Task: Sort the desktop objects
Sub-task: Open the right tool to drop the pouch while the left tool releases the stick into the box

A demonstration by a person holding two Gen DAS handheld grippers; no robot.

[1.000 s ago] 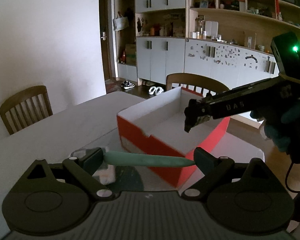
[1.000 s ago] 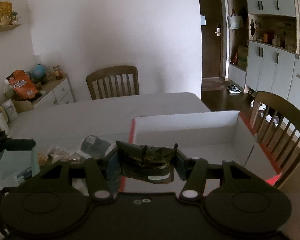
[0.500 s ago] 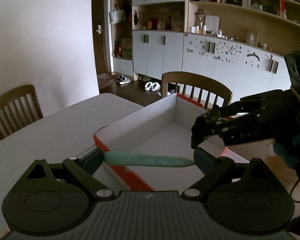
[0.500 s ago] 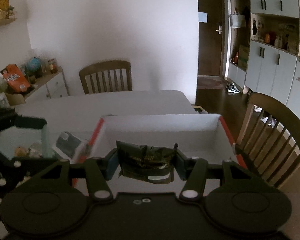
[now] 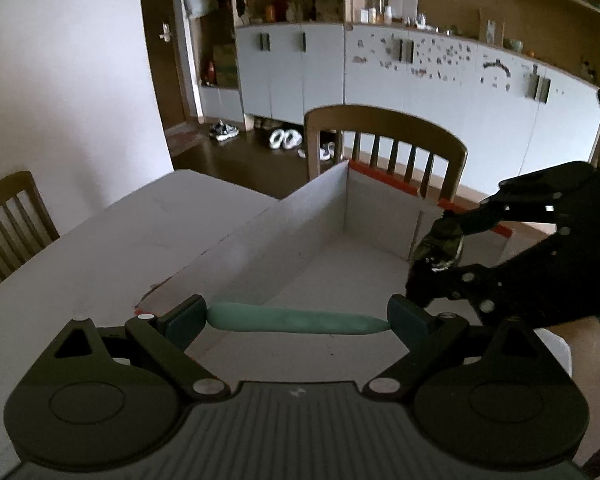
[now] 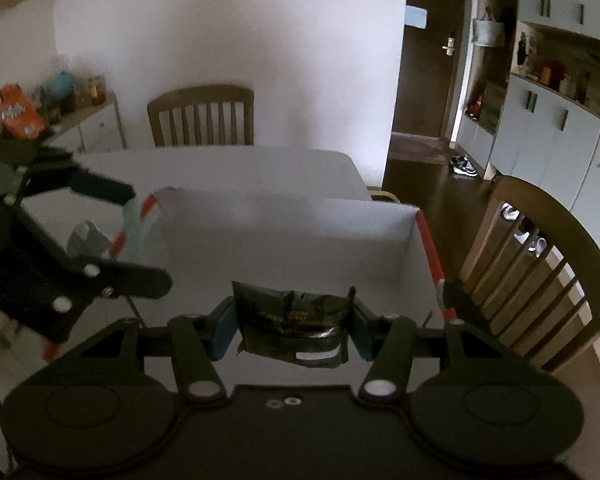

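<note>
Gripping a teal pen (image 5: 298,320) end to end in the left fingers (image 5: 410,318), crosswise, likely for a flat drop. Clamping a dark packet (image 6: 292,326) in the right fingers (image 6: 222,330), hanging over the box (image 6: 284,208). Hovering both loads above the open box floor, ready for release. Leaving some clutter (image 6: 86,240) on the tabletop (image 5: 140,232) beyond the box wall.

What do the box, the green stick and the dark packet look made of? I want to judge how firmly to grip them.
Box: likely cardboard, matte white inside, red outside, with flat folded walls.
Green stick: smooth, matte, rounded; perhaps silicone or plastic, unclear.
Dark packet: thin glossy foil or plastic film, creased and crinkled, with a sealed edge.
</note>
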